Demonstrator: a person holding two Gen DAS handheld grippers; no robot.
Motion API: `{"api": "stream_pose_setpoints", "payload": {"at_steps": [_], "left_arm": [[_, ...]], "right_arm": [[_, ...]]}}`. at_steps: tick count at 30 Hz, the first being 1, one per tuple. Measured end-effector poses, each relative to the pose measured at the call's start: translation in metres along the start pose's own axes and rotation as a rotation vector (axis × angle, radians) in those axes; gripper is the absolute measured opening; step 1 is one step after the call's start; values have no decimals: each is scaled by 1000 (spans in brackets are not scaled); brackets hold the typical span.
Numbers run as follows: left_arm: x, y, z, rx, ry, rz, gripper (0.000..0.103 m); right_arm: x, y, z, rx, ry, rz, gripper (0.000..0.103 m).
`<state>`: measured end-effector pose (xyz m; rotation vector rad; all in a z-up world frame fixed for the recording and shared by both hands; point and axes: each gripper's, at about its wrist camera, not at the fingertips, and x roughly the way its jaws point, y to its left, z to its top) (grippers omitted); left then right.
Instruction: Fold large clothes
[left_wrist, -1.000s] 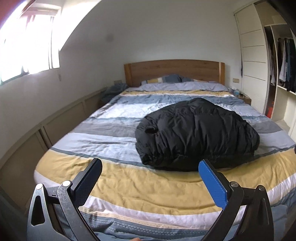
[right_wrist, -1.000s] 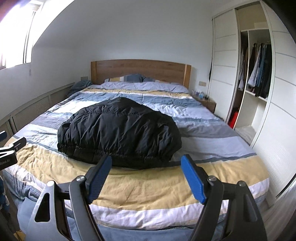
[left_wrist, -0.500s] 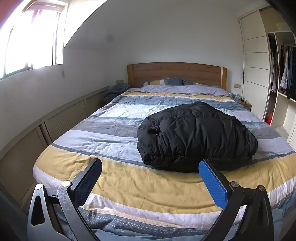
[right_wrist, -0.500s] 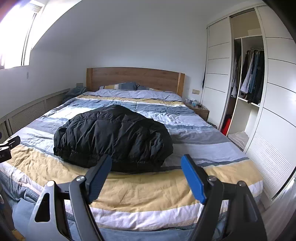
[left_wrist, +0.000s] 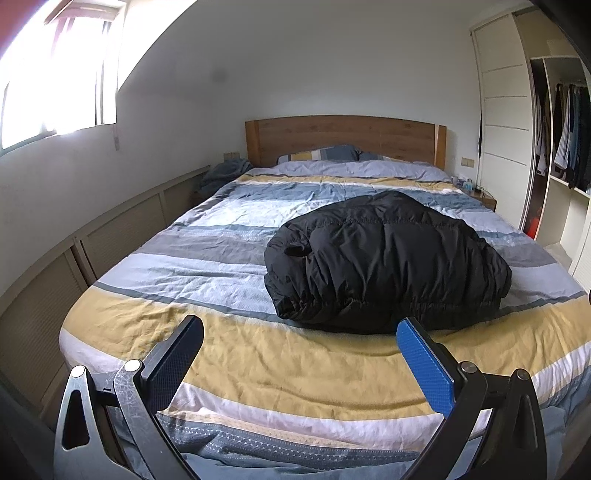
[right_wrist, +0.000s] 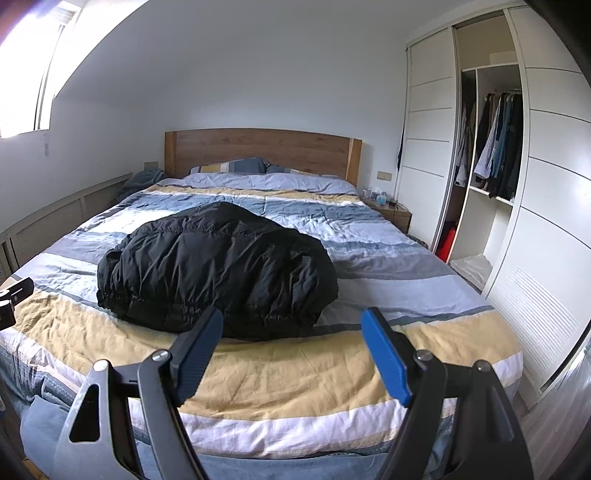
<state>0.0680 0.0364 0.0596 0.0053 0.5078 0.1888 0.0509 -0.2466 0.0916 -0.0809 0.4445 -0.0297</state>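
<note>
A black puffer jacket (left_wrist: 384, 262) lies in a bundled heap on the striped bed (left_wrist: 258, 369), towards the foot end; it also shows in the right wrist view (right_wrist: 218, 273). My left gripper (left_wrist: 301, 325) is open and empty, held off the foot of the bed, short of the jacket. My right gripper (right_wrist: 291, 315) is open and empty, also back from the bed's foot edge. The tip of the left gripper (right_wrist: 13, 295) shows at the left edge of the right wrist view.
A wooden headboard (left_wrist: 343, 138) and pillows (left_wrist: 321, 153) are at the far end. Low wall panels (left_wrist: 74, 258) run along the left. An open wardrobe (right_wrist: 491, 155) with hanging clothes stands on the right, with a nightstand (right_wrist: 391, 212) beside the bed.
Both grippers have drawn back and tilted up a little, so the jacket and bed sit lower and farther in view. The jacket has not moved. Both grippers stay open.
</note>
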Motion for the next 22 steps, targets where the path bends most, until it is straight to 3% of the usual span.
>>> {"api": "stream_pose_setpoints", "payload": {"at_steps": [22], "left_arm": [[30,2,-15,5,77,9,103]], "right_arm": [[37,-8,-17,27,100,-1,77]]}}
